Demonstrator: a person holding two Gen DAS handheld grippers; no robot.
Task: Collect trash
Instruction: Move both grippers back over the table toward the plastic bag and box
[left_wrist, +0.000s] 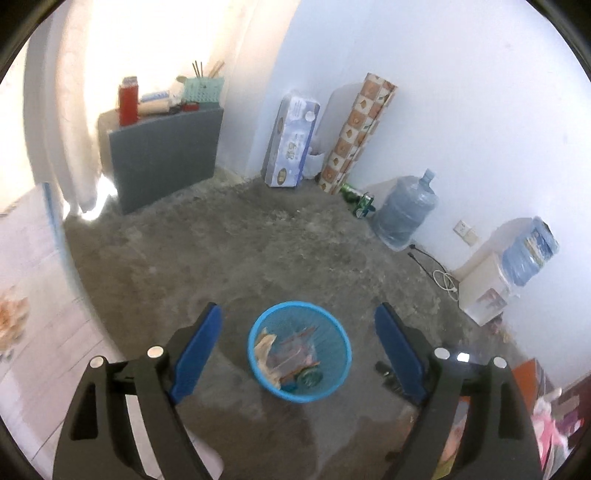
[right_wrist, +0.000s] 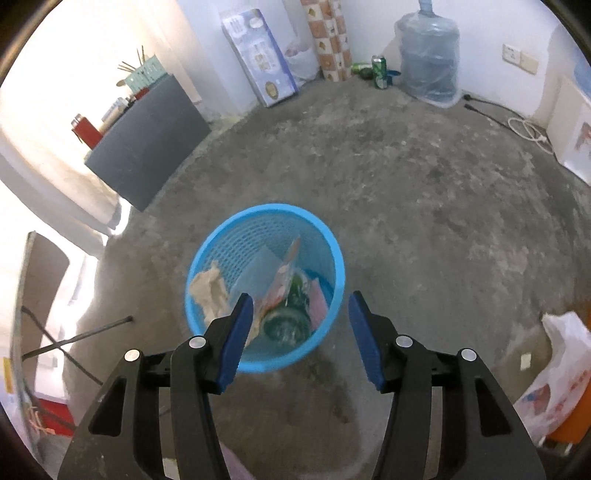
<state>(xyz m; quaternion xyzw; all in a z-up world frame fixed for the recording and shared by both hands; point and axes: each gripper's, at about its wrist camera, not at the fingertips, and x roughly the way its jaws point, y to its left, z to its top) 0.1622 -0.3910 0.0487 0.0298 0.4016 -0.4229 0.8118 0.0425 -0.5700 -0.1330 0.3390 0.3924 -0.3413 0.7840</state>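
**Trash in the blue bin, cans left by the wall**

Trash (right_wrist: 284, 295) already down in the blue bin (right_wrist: 218, 236) on the grey floor (right_wrist: 424, 192): paper, wrappers, a dark bottle. Left tongs (left_wrist: 299, 332) wide, holding nothing, high over the bin. Right tongs (right_wrist: 301, 325) wide too, empty, closer to the bin. Green cans (right_wrist: 378, 72) far ahead by the wall, just beside the big water jug (right_wrist: 430, 55); one upright, one lying down. Probably next to grab. Right tongs likely nearer.
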